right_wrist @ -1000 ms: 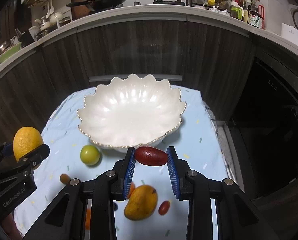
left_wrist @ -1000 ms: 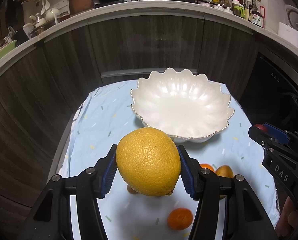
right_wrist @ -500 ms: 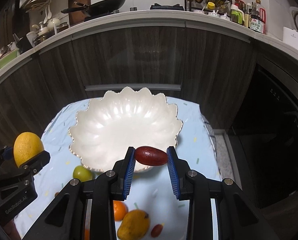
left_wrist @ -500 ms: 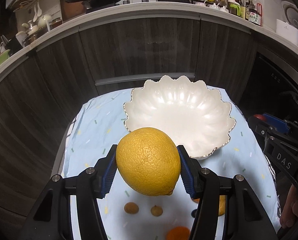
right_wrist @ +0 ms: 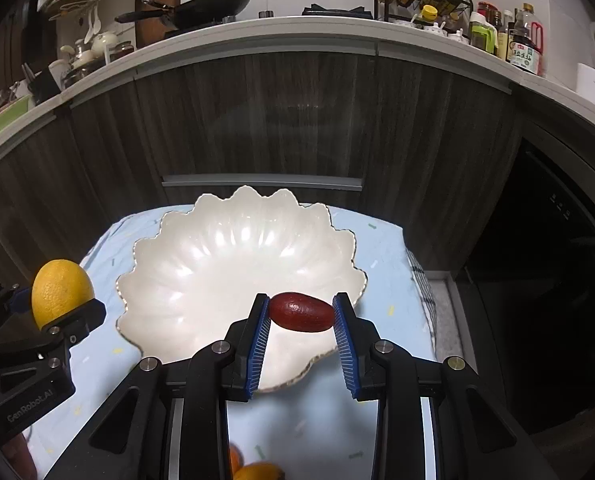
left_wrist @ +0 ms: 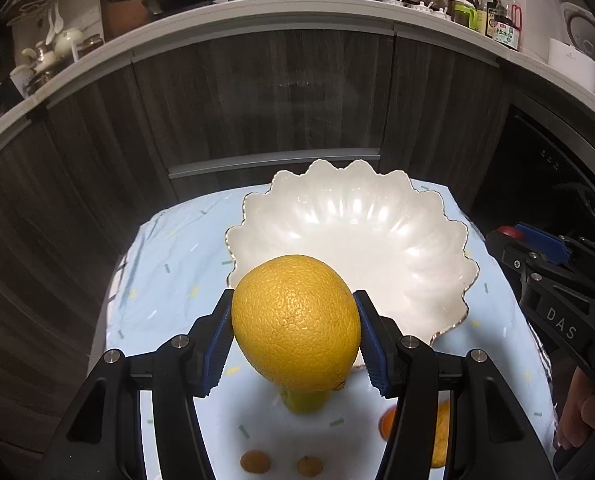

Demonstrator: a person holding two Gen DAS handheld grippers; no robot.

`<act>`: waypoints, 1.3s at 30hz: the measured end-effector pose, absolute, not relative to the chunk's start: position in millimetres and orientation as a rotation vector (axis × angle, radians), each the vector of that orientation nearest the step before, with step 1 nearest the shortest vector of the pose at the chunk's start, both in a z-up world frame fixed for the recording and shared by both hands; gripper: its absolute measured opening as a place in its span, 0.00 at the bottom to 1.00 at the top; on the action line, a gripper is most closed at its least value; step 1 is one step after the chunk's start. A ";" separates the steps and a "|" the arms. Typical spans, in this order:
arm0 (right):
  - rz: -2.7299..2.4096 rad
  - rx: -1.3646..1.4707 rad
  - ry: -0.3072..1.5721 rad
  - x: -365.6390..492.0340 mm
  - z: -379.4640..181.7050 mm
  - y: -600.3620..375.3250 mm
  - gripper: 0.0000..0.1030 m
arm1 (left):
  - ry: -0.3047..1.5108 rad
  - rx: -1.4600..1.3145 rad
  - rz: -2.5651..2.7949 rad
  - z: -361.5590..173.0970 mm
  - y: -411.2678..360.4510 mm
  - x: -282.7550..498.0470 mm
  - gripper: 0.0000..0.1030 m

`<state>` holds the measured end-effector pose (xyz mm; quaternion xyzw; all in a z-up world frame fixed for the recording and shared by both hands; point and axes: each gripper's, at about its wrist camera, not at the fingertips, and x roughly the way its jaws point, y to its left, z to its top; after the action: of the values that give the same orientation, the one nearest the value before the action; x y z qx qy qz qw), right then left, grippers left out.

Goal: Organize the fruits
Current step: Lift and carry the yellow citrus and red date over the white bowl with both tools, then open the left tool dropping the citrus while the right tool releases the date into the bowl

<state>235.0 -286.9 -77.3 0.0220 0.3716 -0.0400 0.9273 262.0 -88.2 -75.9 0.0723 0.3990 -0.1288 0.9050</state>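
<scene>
My left gripper point(left_wrist: 295, 330) is shut on a large yellow-orange citrus fruit point(left_wrist: 296, 322), held in the air at the near left rim of the white scalloped bowl point(left_wrist: 377, 236). My right gripper point(right_wrist: 300, 318) is shut on a small dark red oval fruit point(right_wrist: 301, 312), hanging over the near part of the bowl point(right_wrist: 217, 264), which holds nothing. In the right wrist view the left gripper with the citrus point(right_wrist: 61, 292) shows at the left. The right gripper point(left_wrist: 513, 236) appears at the right edge of the left wrist view.
Bowl and fruit rest on a light blue cloth point(left_wrist: 169, 264) over a small table. Below my left gripper lie a green fruit point(left_wrist: 303, 400), two small brown fruits point(left_wrist: 255, 462), an orange point(left_wrist: 387, 424) and a yellow mango point(left_wrist: 441, 440). Dark cabinet fronts point(right_wrist: 297, 120) stand behind.
Both grippers have moved forward toward the bowl with their fruits still gripped. The bowl now sits nearer in both views, and the loose fruits have slid to the lower edge.
</scene>
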 end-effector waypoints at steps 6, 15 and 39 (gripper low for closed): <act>-0.082 0.062 0.789 253.4 -88.2 -288.9 0.32 | 0.829 0.160 -0.274 -83.5 -91.9 279.7 0.55; -0.068 0.098 0.828 273.1 -103.2 -291.0 0.32 | 0.865 0.136 -0.316 -97.0 -97.3 303.9 0.55; -0.085 0.132 0.883 281.7 -118.1 -298.7 0.60 | 0.903 0.192 -0.326 -105.1 -107.6 310.0 0.71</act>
<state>281.7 -298.7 -118.1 0.0637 0.4270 -0.0409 0.9011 310.0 -107.6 -105.1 0.0920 0.4336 -0.1565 0.8826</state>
